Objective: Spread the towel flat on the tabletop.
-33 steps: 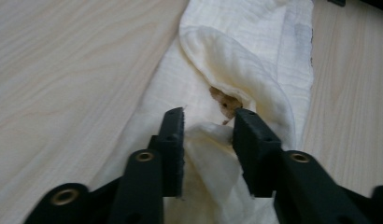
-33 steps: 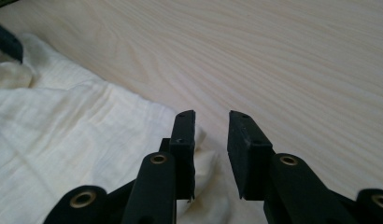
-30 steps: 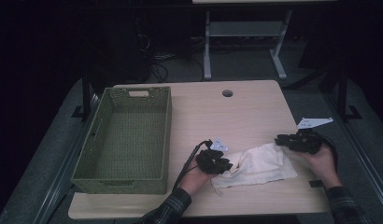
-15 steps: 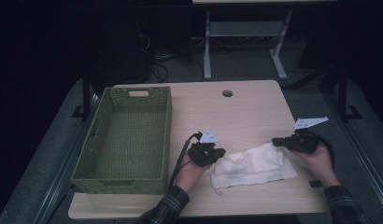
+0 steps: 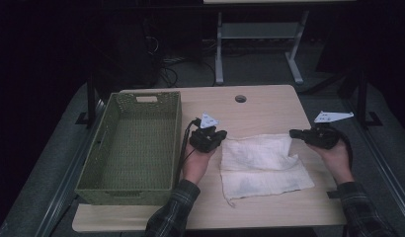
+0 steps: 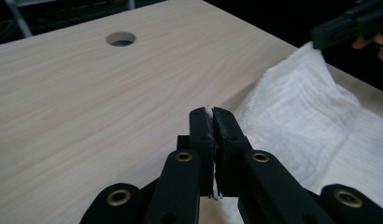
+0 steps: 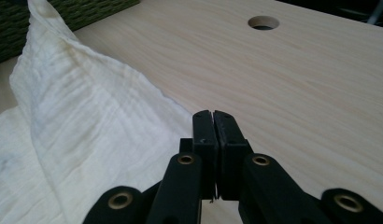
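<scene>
1. A white cloth (image 5: 262, 165) lies on the wooden table (image 5: 260, 106), well to the right of the green basket (image 5: 134, 148).
2. The left gripper (image 5: 219, 138) is at the cloth's top left corner, between the basket and the cloth.
3. Its tongs are squeezed together on that corner. In the left gripper view a thin white edge of cloth (image 6: 292, 116) peeks out between the tips of the left gripper (image 6: 211, 114).
4. These tongs have just been closing, with the cloth between them.
5. The right gripper (image 5: 295, 133) is at the cloth's top right corner, far from the basket.
6. Its tongs are pressed together too. In the right gripper view the cloth (image 7: 82, 140) runs up to the tips of the right gripper (image 7: 212, 116), and a tiny thread shows in the crack between them, so they pinch the cloth's edge.
7. These tongs have also just been closing on the cloth.
8. The top edge of the cloth is lifted off the table between the two grippers. The bottom part lies flat, near the table's front edge.
9. The basket has nothing in it.
10. A round hole (image 5: 240, 98) is in the table, past the cloth and to the right of the basket.
11. Each hand has a plaid sleeve (image 5: 173, 212).
</scene>
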The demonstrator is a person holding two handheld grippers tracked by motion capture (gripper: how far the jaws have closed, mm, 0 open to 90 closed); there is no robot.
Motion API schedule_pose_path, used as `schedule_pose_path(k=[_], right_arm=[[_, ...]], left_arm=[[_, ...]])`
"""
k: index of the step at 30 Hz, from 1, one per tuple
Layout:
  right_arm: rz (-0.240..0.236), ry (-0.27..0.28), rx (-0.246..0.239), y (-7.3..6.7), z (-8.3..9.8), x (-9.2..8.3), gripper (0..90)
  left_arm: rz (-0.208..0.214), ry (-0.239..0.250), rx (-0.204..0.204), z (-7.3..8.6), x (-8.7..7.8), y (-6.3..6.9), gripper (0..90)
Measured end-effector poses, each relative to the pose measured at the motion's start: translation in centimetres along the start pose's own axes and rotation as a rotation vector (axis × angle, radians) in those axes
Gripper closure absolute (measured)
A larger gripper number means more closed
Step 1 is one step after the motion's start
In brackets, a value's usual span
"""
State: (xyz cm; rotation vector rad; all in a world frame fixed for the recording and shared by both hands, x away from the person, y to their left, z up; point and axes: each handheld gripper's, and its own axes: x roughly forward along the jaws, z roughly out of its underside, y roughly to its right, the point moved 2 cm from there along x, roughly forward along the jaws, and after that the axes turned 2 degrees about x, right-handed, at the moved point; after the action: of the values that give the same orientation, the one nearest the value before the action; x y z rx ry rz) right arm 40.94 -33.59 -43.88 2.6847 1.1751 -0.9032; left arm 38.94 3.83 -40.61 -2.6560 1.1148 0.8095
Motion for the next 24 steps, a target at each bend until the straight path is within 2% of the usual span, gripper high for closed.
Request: schedule_pose_path(k=[3,6,11,12,16,19,24], right_arm=[[0.019,-0.005,0.002,0.6,-0.5,0.2,88.3],[0.029,0.013,-0.007,0.8,-1.8,0.0,88.3],[0.069,0.010,-0.030,1.3,-4.2,0.2,88.3],[0.076,0.013,-0.033,1.4,-4.4,0.3,88.4],[0.105,-0.004,-0.034,2.3,-5.2,1.3,88.3],[0.118,-0.006,-0.029,2.8,-5.7,2.2,88.3],[0.135,-0.037,-0.034,3.5,-6.7,4.1,88.2]], left_arm=[[-0.024,0.005,-0.016,-0.5,0.7,-0.8,87.0],[-0.040,0.012,-0.019,-1.1,1.3,-1.3,87.0],[-0.074,0.014,-0.008,-2.2,2.1,-2.2,87.0],[-0.081,0.019,-0.016,-2.3,2.4,-2.4,87.0],[-0.105,0.003,-0.034,-2.4,3.3,-3.6,87.0],[-0.133,0.013,-0.065,-2.4,3.9,-4.5,87.0],[-0.167,-0.023,-0.092,-2.1,5.0,-5.6,86.9]])
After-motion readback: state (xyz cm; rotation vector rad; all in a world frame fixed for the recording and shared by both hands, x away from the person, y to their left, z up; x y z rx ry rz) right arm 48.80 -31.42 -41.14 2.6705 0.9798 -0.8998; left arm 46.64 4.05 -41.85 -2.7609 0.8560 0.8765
